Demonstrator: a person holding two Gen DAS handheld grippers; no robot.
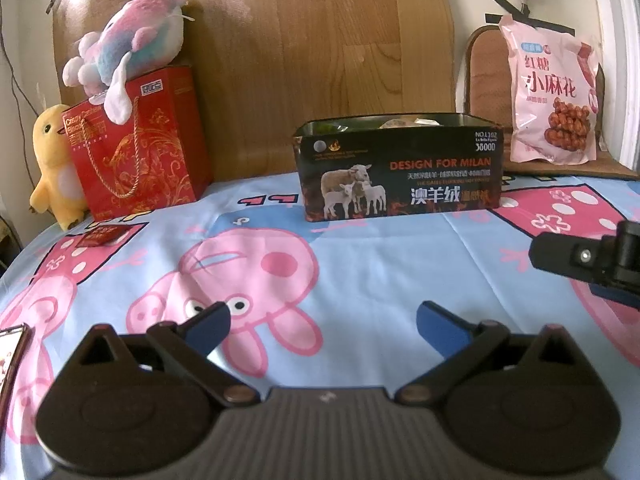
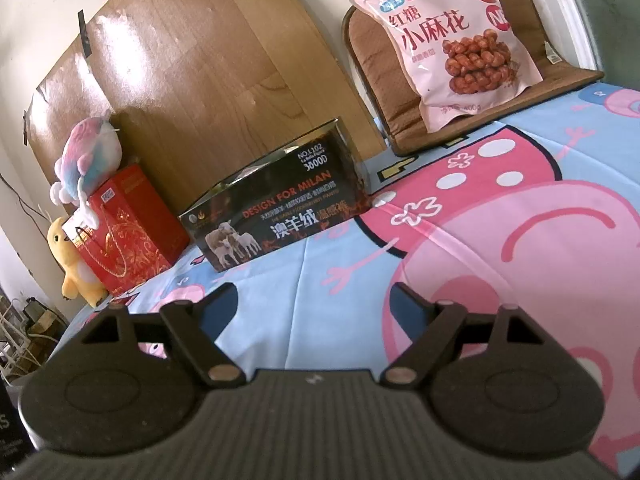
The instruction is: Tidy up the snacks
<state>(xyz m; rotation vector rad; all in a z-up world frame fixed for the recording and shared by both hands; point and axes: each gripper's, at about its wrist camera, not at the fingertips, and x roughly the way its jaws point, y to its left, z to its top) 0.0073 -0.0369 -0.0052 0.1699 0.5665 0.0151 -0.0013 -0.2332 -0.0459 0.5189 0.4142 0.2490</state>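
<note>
An open black tin box (image 1: 400,168) printed with sheep stands at the back of the cartoon-print cloth; pale wrapped snacks show over its rim. It also appears in the right wrist view, box (image 2: 276,208). A pink snack bag (image 1: 554,92) leans on a brown cushion at the far right, bag (image 2: 448,36). A small red packet (image 1: 100,236) lies on the cloth at the left. My left gripper (image 1: 323,326) is open and holds nothing, well short of the box. My right gripper (image 2: 314,302) is open and bare; part of it shows in the left wrist view's right edge.
A red gift bag (image 1: 140,144) with a pastel plush (image 1: 128,44) on top and a yellow duck plush (image 1: 52,160) stand at the back left. A wooden board (image 1: 312,48) leans behind the box. A dark-framed flat object (image 1: 12,356) pokes in at the lower left.
</note>
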